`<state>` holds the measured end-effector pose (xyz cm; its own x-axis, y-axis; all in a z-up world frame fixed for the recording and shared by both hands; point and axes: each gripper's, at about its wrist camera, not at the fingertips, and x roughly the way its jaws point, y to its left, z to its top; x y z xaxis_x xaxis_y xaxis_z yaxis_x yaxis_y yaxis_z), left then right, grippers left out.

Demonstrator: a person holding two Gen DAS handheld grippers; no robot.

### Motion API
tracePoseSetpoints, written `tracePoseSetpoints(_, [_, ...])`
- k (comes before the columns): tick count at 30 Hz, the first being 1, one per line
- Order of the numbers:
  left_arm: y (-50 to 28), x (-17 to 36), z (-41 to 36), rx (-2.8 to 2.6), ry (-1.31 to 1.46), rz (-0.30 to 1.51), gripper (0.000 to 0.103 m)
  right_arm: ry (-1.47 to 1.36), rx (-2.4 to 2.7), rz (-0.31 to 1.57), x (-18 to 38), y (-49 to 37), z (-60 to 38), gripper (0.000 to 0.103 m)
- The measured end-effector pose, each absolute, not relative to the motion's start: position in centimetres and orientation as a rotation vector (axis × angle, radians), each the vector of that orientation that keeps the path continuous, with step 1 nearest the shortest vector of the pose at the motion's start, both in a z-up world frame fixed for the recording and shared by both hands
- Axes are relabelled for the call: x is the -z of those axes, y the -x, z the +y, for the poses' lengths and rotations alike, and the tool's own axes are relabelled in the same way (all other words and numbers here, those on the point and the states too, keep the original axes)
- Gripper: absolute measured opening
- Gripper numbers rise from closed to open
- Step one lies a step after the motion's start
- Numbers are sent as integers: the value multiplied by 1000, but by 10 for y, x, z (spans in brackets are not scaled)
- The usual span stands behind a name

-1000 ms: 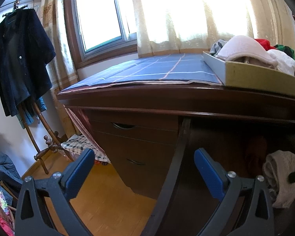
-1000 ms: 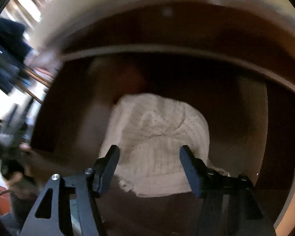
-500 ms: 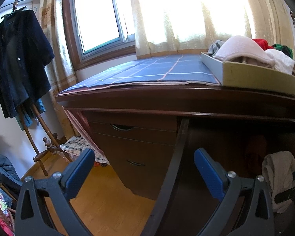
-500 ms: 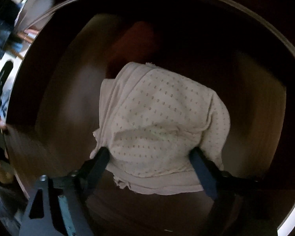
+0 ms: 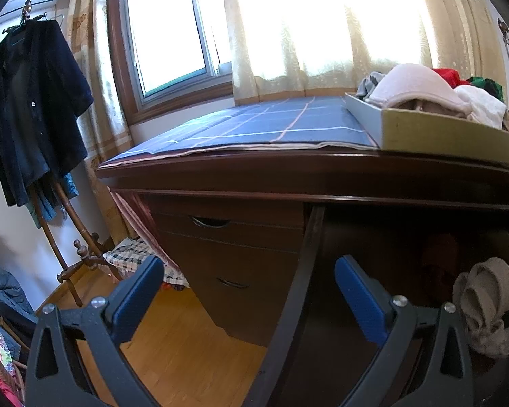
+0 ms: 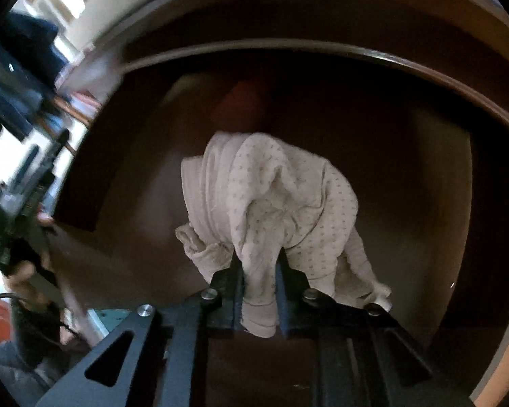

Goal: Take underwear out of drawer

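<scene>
Left wrist view: the left gripper (image 5: 247, 291) hangs wide open and empty beside the open drawer (image 5: 302, 271), unmoved from a second ago. The underwear (image 5: 488, 308) shows at the right edge, now bunched where it lay flatter before.

Right wrist view: the right gripper (image 6: 258, 273), spread around the cloth half a second ago, is closing its jaws on a pinched fold of the dotted beige underwear (image 6: 271, 203), which is inside the drawer (image 6: 424, 156).

Meaning: the grasp looks made; lifting out remains.
</scene>
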<state>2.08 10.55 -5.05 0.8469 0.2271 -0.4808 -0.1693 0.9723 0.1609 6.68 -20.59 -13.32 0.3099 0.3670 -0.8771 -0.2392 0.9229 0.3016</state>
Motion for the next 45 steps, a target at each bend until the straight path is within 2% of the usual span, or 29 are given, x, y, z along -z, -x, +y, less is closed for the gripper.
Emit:
tracePoseSetpoints(8, [-21,50,103,-216,-124,517,103,-412,-464,975,95,-22,-253,15])
tracePoseSetpoints(16, [-22,51,101,-224,-137,511,103,-398,-444,860,61,-1,-251,15])
tracePoseSetpoints(24, [-21,51,98,-226,-176,517,103,-438,-422,839,66,-1,-246,15])
tracePoseSetpoints(35, [-25,50,100,-208,-166,544,103,-401,-453,743,33,17,-236,15])
tracePoseSetpoints(45, [-26,51,90,-152,-165,576,103,-407,-452,774,39,16,-234,15])
